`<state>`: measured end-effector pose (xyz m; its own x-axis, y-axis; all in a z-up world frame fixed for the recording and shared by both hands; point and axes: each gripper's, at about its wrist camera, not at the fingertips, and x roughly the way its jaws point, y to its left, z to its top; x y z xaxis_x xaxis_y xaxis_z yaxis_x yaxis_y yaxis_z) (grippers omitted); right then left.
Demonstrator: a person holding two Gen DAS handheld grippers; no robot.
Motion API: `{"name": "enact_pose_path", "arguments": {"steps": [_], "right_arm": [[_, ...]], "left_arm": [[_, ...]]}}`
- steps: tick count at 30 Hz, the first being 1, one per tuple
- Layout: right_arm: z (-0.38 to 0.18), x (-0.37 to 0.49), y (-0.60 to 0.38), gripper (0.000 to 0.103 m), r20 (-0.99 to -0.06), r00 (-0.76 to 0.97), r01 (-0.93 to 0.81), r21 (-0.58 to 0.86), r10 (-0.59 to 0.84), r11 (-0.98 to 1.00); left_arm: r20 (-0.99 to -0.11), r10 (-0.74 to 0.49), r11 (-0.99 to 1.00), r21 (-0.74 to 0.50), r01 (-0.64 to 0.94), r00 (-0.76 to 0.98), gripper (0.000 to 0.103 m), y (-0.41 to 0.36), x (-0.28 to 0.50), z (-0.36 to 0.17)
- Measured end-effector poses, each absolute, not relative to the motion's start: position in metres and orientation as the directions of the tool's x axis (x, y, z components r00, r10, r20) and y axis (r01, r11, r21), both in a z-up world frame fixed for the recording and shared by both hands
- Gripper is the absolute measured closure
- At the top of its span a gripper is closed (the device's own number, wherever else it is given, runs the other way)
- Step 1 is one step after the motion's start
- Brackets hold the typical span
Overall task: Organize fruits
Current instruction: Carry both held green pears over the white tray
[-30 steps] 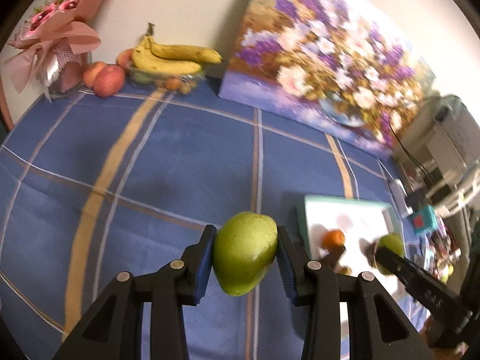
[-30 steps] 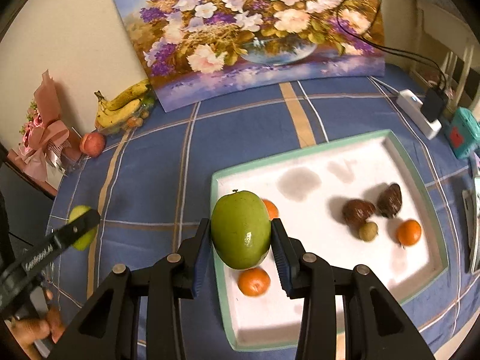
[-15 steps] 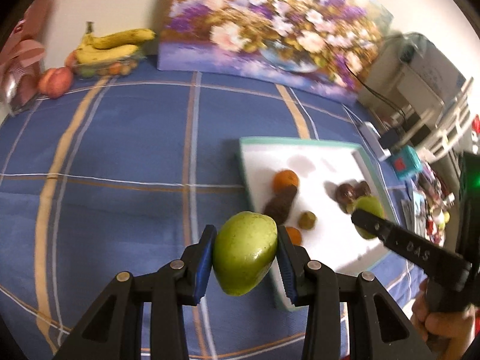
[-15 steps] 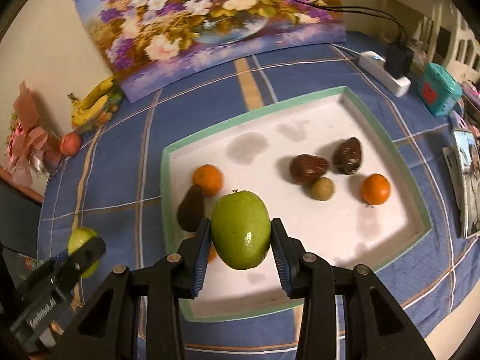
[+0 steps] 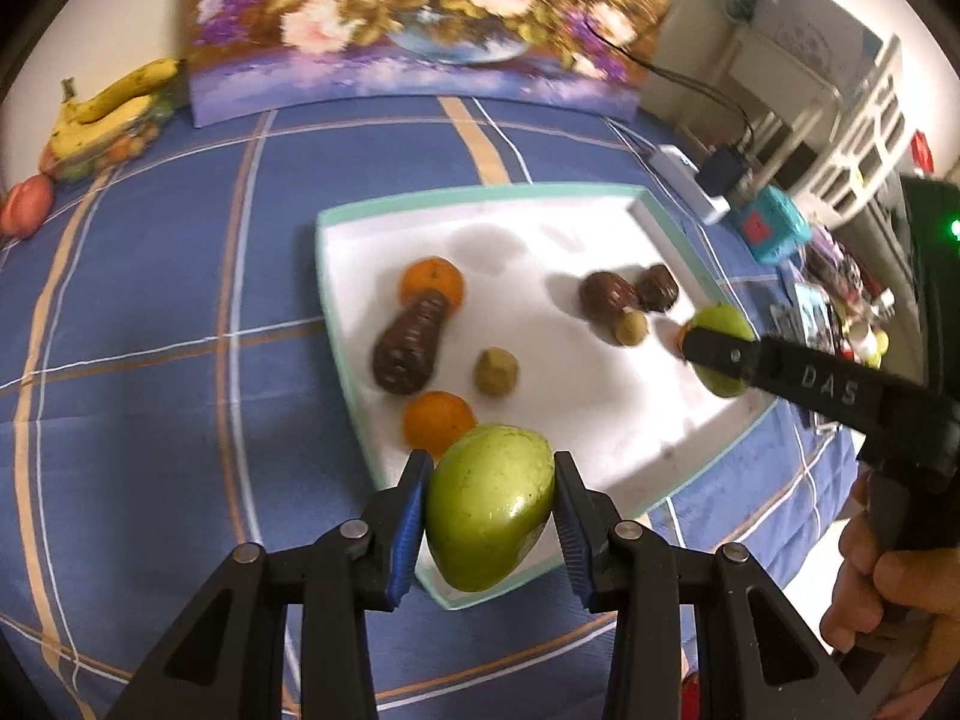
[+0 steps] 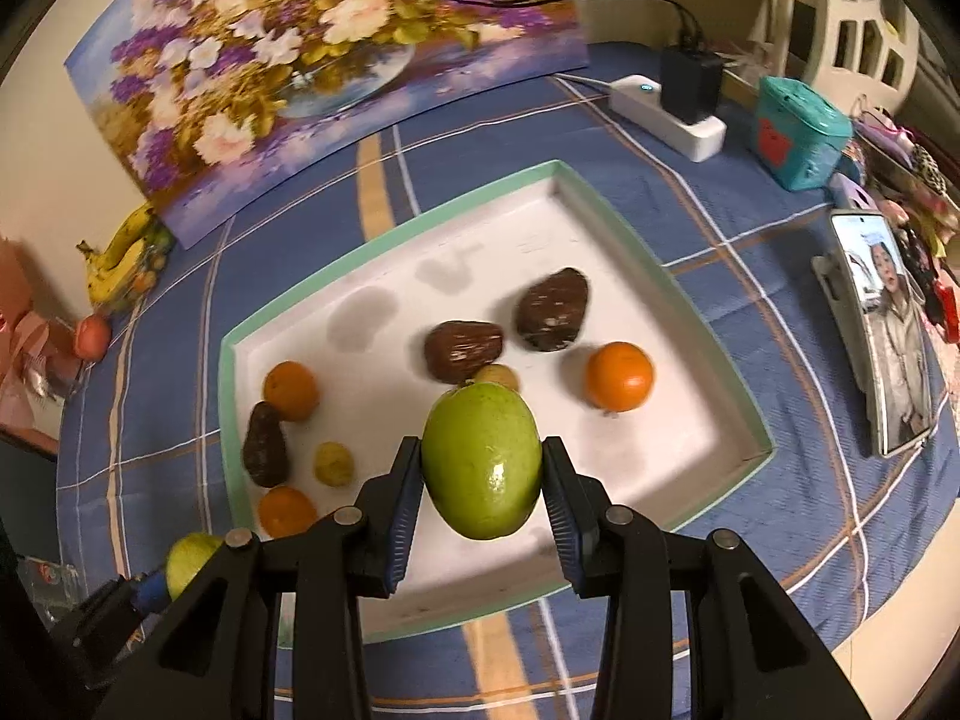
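Meanwhile, carried over the tray [image 6: 336, 273] for sorting.
Clenched a green mango in each gripper: left gripper [image 5: 489, 519], right gripper [image 6: 480, 471].

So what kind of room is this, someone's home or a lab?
Most likely a home. A flower painting leans on the wall behind a table under a blue checked cloth, with bananas in the corner and a phone propped at the table's edge.
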<state>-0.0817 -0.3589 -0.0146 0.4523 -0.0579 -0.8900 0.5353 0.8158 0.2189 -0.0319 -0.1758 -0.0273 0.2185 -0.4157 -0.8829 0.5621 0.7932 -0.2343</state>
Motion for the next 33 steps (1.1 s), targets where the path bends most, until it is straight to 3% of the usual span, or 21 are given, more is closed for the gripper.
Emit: {"name": "enact_pose_path", "arguments": {"steps": [23,33], "right_arm": [[-0.058,-0.079,-0.366,0.062,-0.947,0.323,0.554,0.186,-0.004,0.811],[-0.067,-0.081,-0.365,0.062,-0.954,0.301,0.555,0.185,0.012,0.811]], "left_arm": [[-0.953,-0.272,0.806,-0.15,0.572,0.134,0.061,-0.202,-0.034,-0.08],[-0.953,-0.263,0.804,-0.132,0.58,0.148,0.061,-0.207,-0.035,-0.079]]}}
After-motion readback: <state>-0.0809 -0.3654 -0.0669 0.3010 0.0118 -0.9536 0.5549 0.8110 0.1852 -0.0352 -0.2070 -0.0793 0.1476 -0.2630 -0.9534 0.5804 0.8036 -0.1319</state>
